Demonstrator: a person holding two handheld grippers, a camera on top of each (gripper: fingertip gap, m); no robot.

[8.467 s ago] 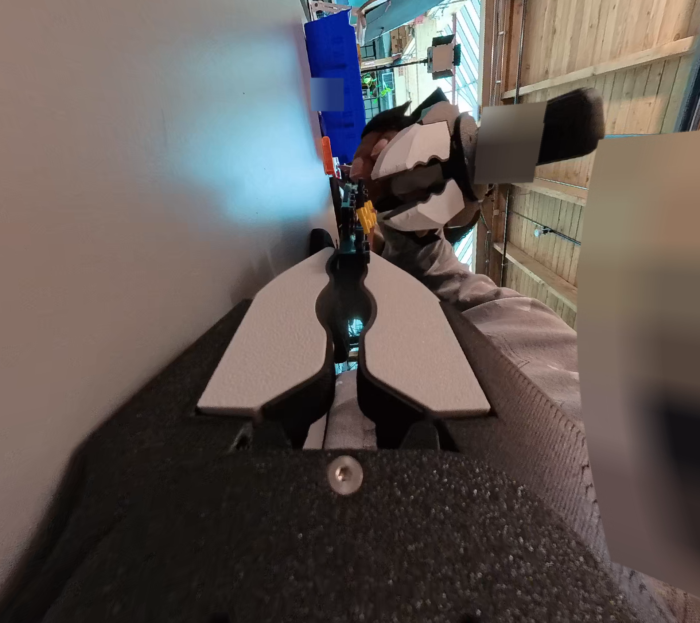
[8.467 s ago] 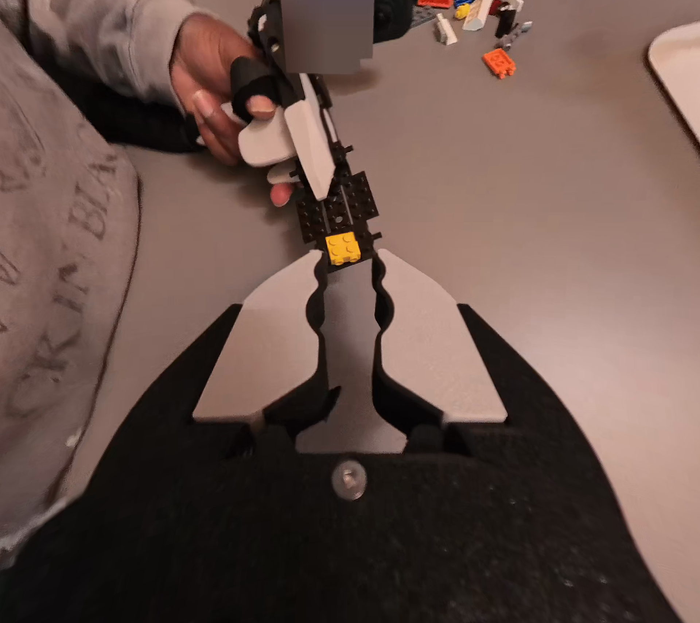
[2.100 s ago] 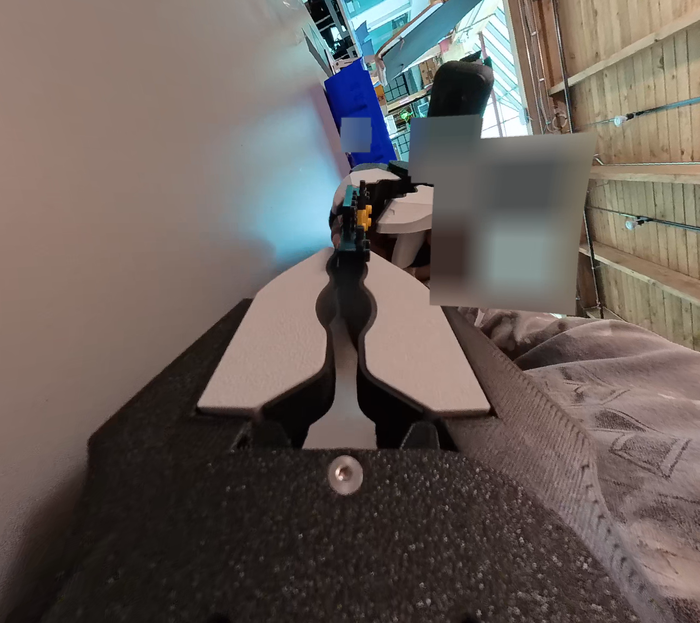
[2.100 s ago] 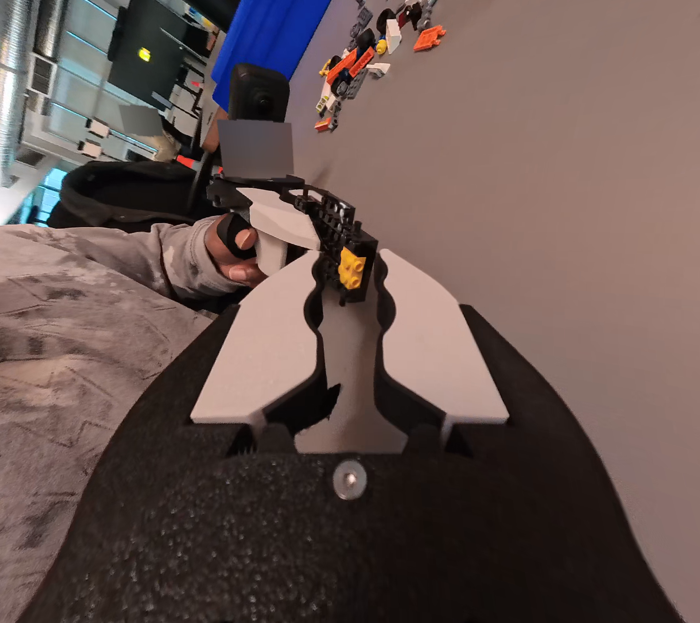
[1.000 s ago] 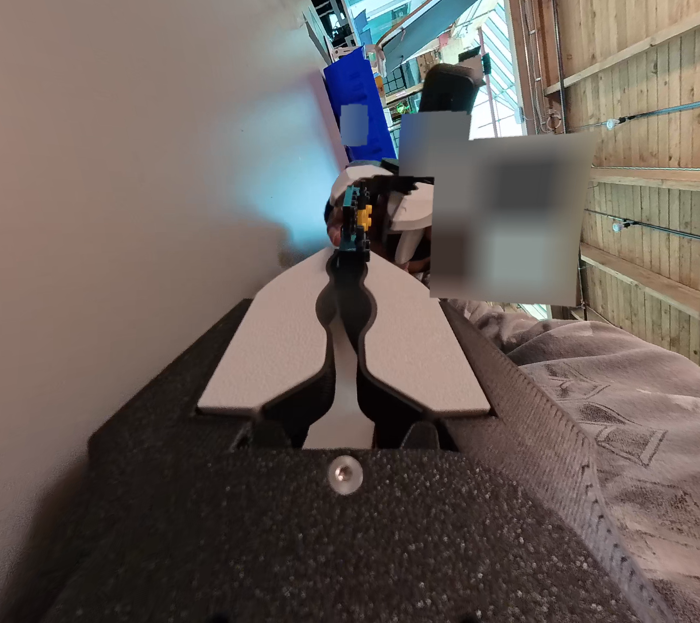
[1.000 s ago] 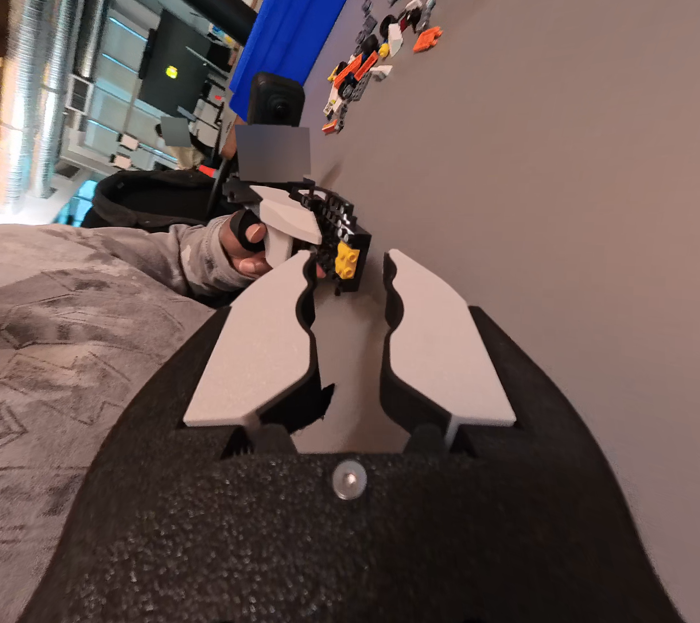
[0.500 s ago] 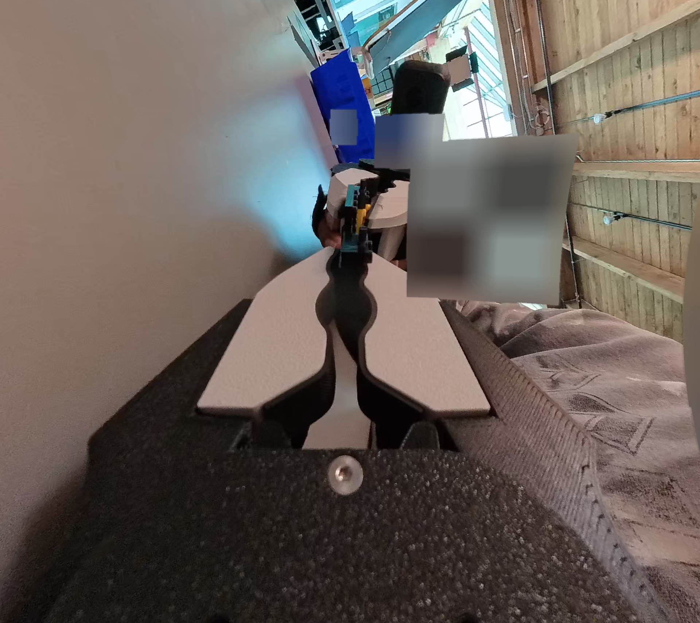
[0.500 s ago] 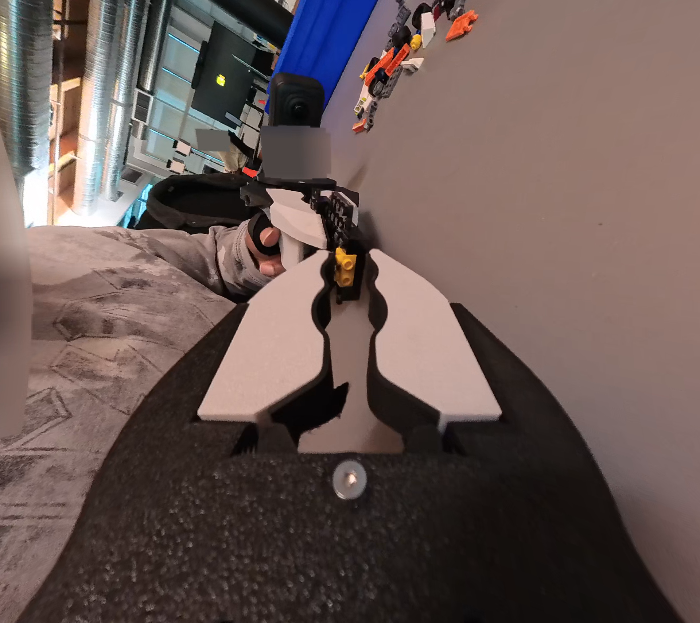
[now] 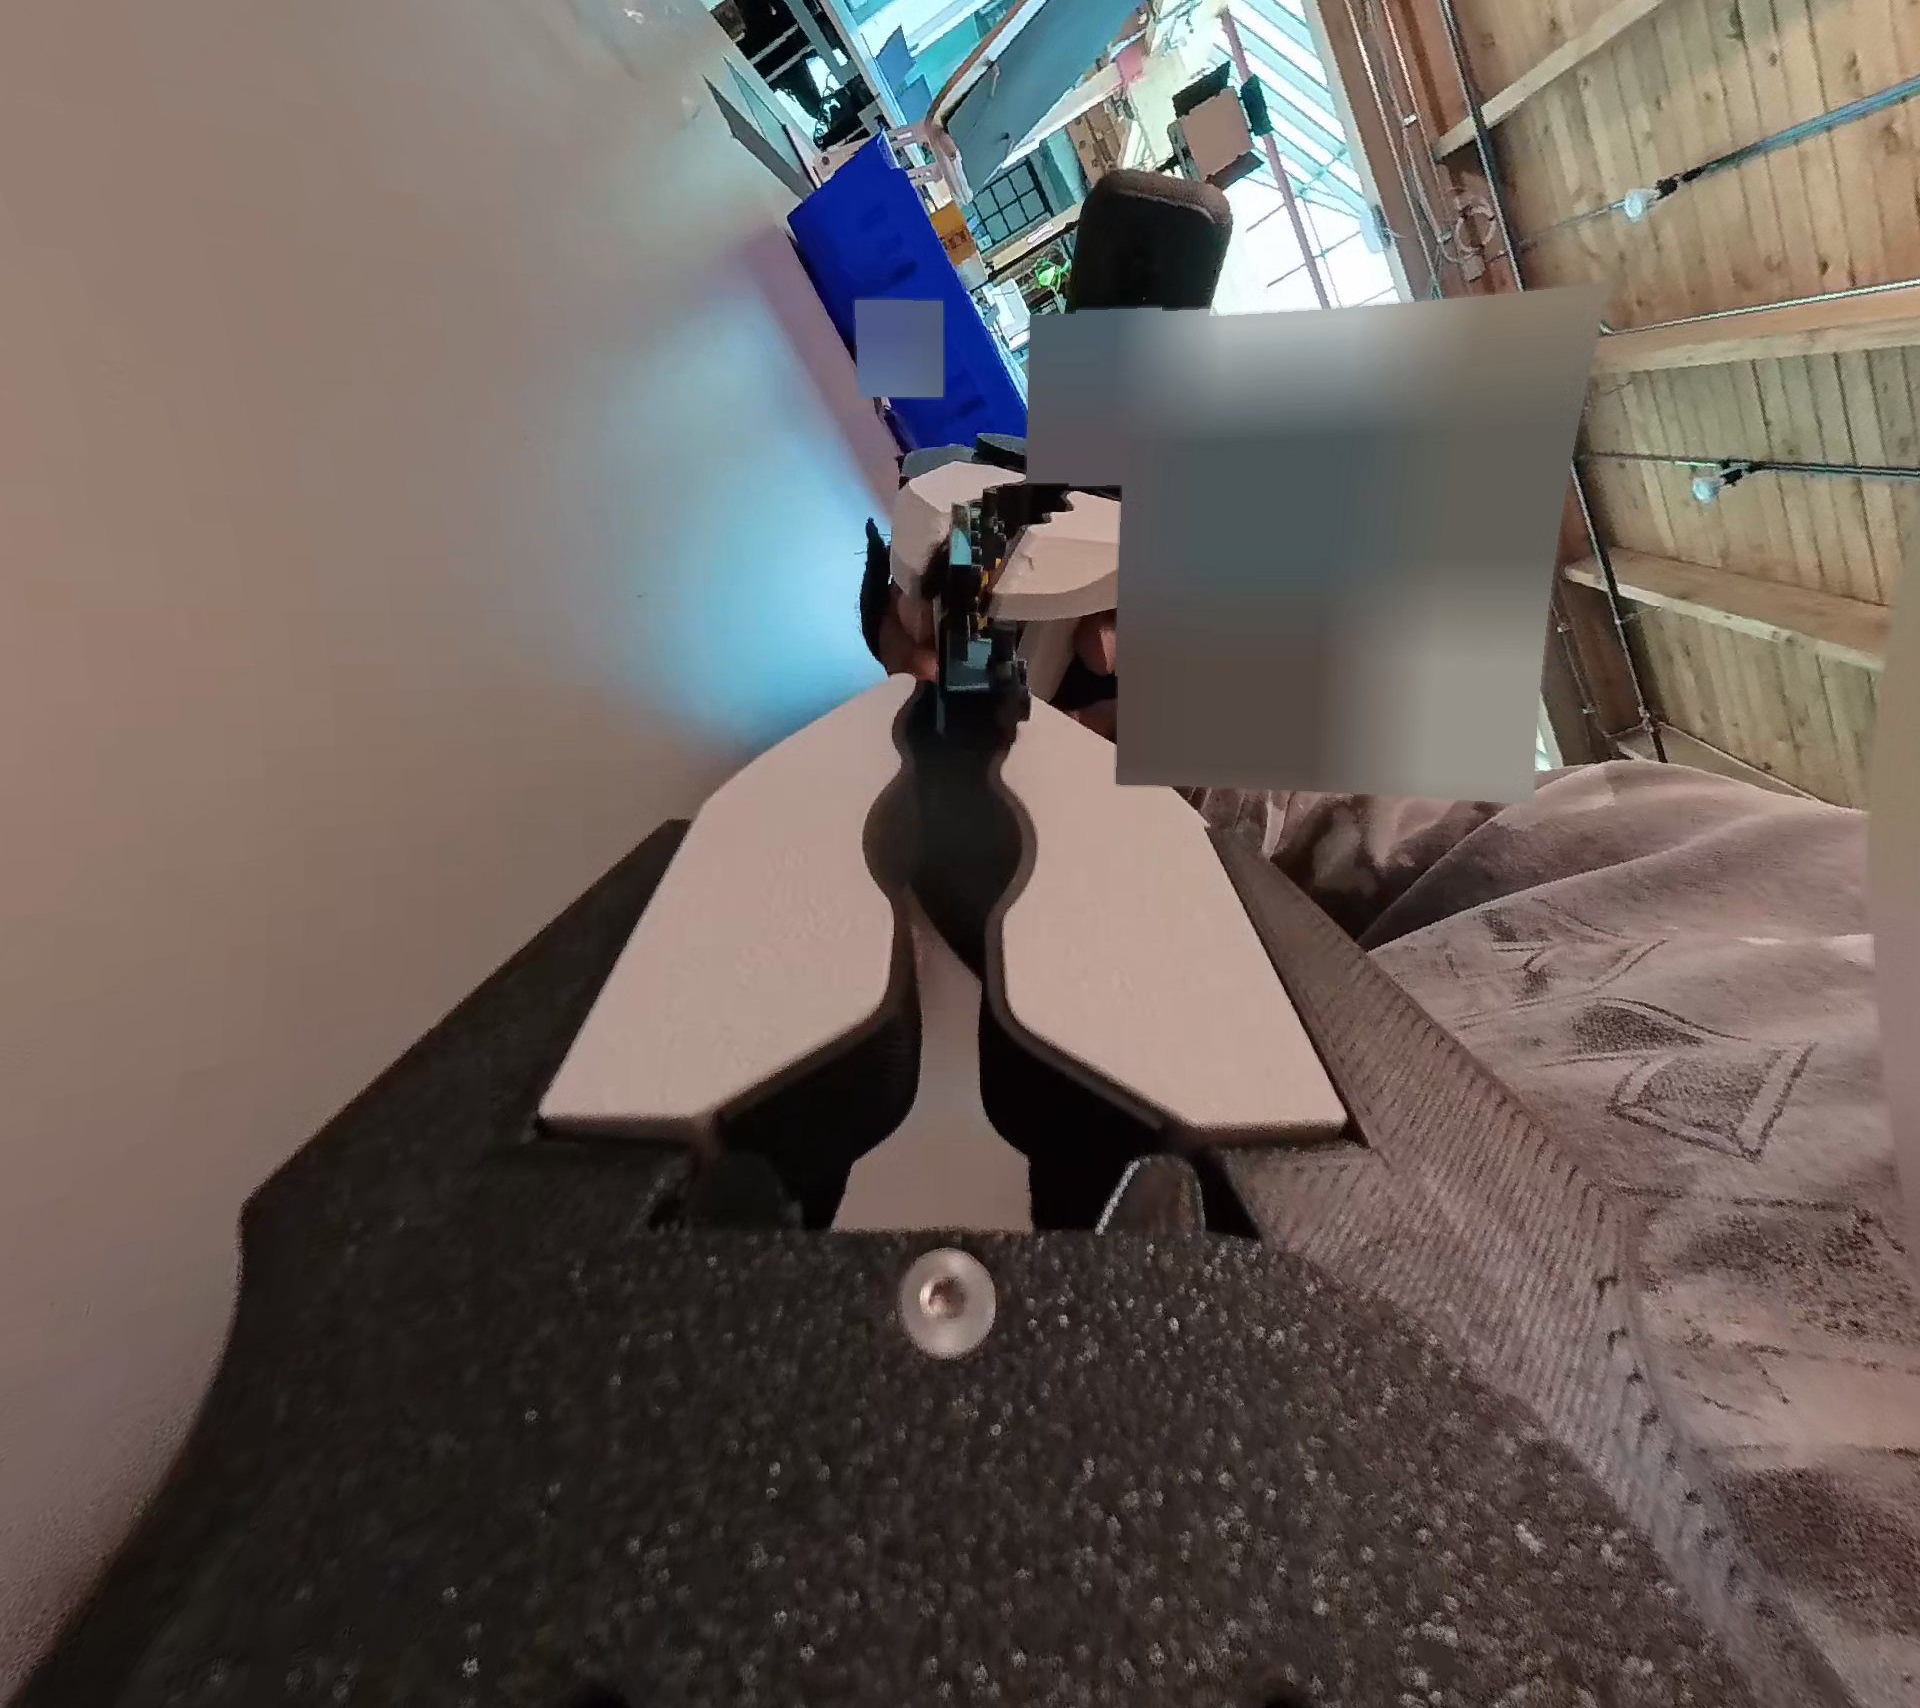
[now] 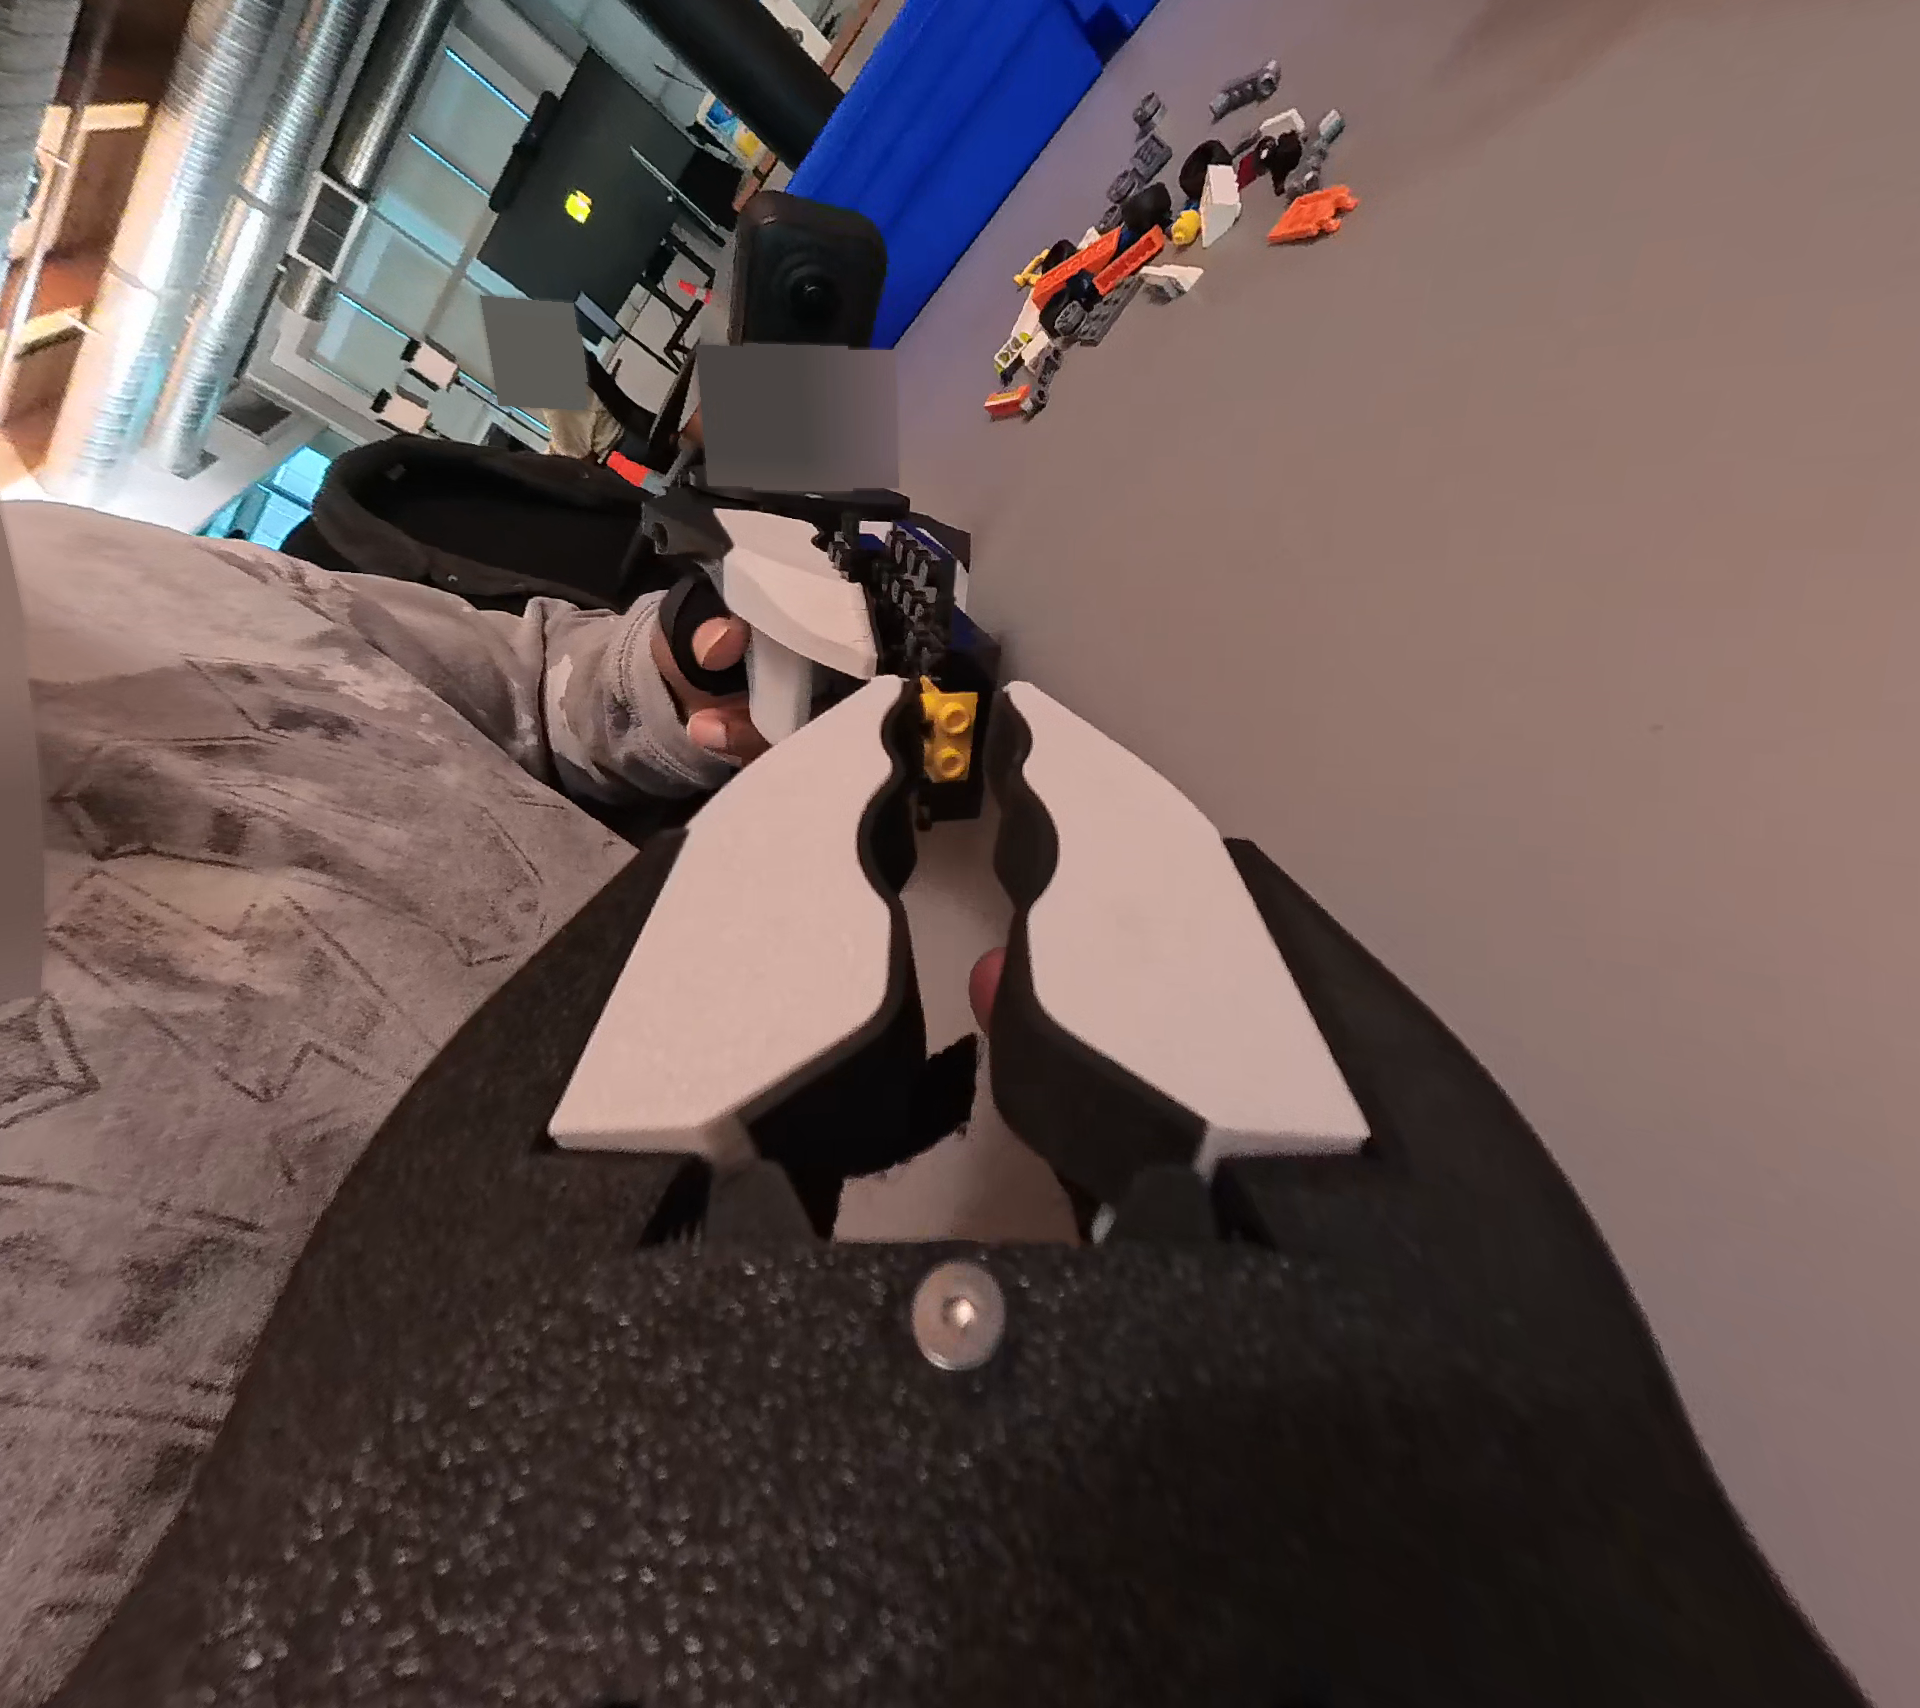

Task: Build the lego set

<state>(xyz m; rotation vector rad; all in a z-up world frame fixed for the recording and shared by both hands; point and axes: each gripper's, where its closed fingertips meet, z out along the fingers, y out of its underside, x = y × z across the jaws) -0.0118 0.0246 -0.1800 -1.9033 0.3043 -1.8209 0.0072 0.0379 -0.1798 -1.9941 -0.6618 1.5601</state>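
Both grippers' fingers were closed on the lego build point(image 10: 940, 723), left gripper point(image 9: 961, 702) and right gripper point(image 10: 948, 759) at opposite ends; light, stiff, likely to snap apart unless pinched across its flat faces.

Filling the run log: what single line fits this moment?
left gripper: shut on lego build | right gripper: shut on yellow brick | loose pieces: on table

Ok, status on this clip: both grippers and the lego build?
Left gripper shut on black lego assembly. Right gripper closed around its yellow-brick end, contact unclear. Loose lego pieces far off on table; nothing in the way.
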